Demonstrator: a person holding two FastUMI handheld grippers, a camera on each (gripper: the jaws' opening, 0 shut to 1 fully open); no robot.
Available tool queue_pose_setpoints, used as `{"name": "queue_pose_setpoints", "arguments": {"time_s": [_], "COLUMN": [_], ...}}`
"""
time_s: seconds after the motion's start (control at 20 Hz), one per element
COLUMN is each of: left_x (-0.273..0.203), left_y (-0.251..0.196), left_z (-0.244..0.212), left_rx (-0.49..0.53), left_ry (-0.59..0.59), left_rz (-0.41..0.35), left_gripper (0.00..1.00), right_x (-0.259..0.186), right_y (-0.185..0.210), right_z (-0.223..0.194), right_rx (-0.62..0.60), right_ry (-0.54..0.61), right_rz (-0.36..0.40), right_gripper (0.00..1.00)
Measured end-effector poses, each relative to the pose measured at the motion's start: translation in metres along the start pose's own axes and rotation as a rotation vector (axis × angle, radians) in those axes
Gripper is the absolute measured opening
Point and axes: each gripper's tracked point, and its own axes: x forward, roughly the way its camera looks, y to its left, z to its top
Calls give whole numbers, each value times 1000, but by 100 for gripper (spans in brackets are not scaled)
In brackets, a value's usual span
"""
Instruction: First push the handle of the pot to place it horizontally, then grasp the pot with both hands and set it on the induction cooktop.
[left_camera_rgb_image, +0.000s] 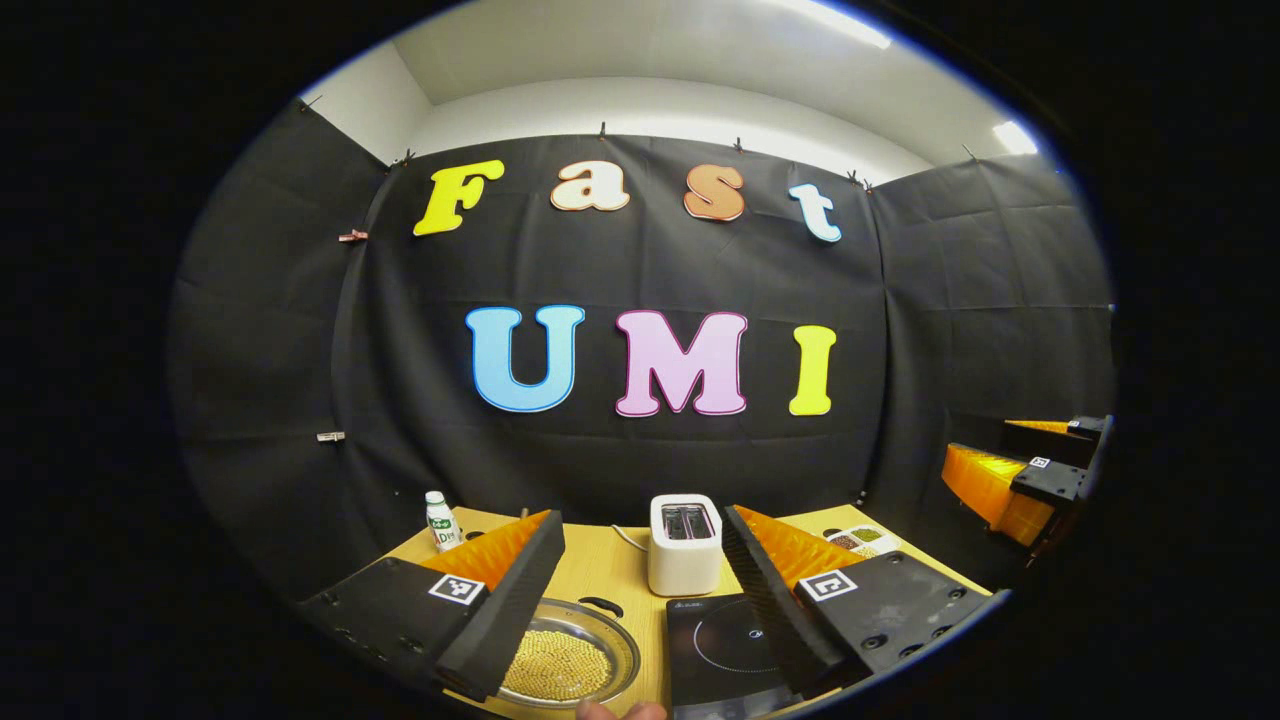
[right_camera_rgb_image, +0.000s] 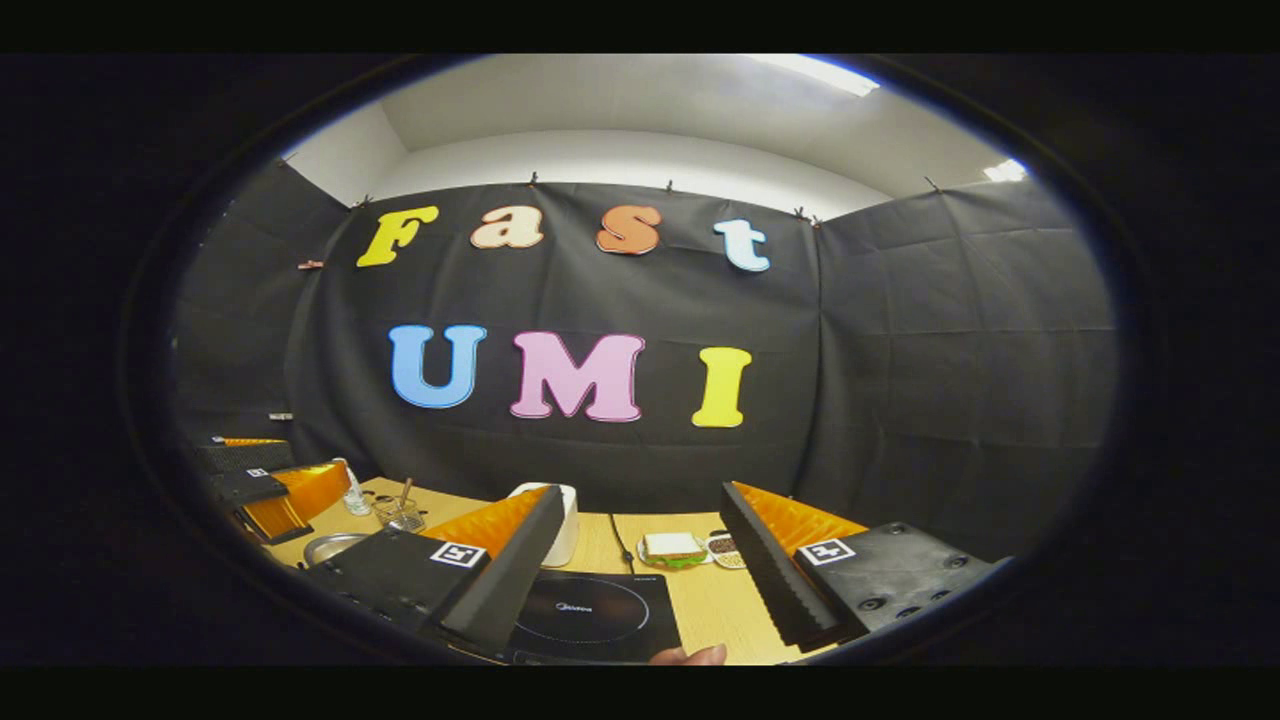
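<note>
Nothing had begun: the left gripper (left_camera_rgb_image: 640, 600) hung wide open and empty, the pot (left_camera_rgb_image: 568, 655) below its near finger, its handle (left_camera_rgb_image: 600, 605) unpushed. The right gripper (right_camera_rgb_image: 635, 585), equally spread, framed the induction cooktop (right_camera_rgb_image: 590, 615). A toaster (left_camera_rgb_image: 685, 545) stood beyond on the wooden table (left_camera_rgb_image: 610, 570).

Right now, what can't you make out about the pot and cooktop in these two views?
- Pot, left gripper view: its left side sits behind a finger of the left hand-held gripper; the handle's direction stays unclear.
- Induction cooktop, right gripper view: its near edge is cut off and its left corner is behind a finger of the right hand-held gripper.
- Bottle: label too small.
</note>
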Motion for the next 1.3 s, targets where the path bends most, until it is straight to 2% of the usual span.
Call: {"name": "queue_pose_setpoints", "arguments": {"time_s": [0.15,0.35,0.45,0.65,0.75,0.9,1.15,1.3], "left_x": [-1,-3,-6,-9,-13,-19,-36,-50], "left_y": [0,-1,0,-22,-30,-35,-34,-32], "left_z": [2,5,5,-11,-22,-43,-100,-131], "left_rx": [-5,0,13,3,-15,-37,31,31], "left_ry": [-4,-17,-10,63,113,208,401,503], "left_rz": [1,-10,-11,-136,-192,-234,-265,-296], "left_gripper": [99,96,82,6,5,5,5,5], "right_x": [1,-1,-2,-3,-3,-4,-6,-7], "right_y": [0,-1,-1,-1,1,2,3,5], "right_z": [1,1,2,3,3,3,-3,-8], "right_rx": [1,0,0,4,2,-4,-3,-6], "right_ry": [1,0,-2,-5,-5,-5,6,16], "right_rz": [-1,-2,-3,-1,1,2,5,9], "right_gripper": [97,97,97,97,97,97,98,97]}}
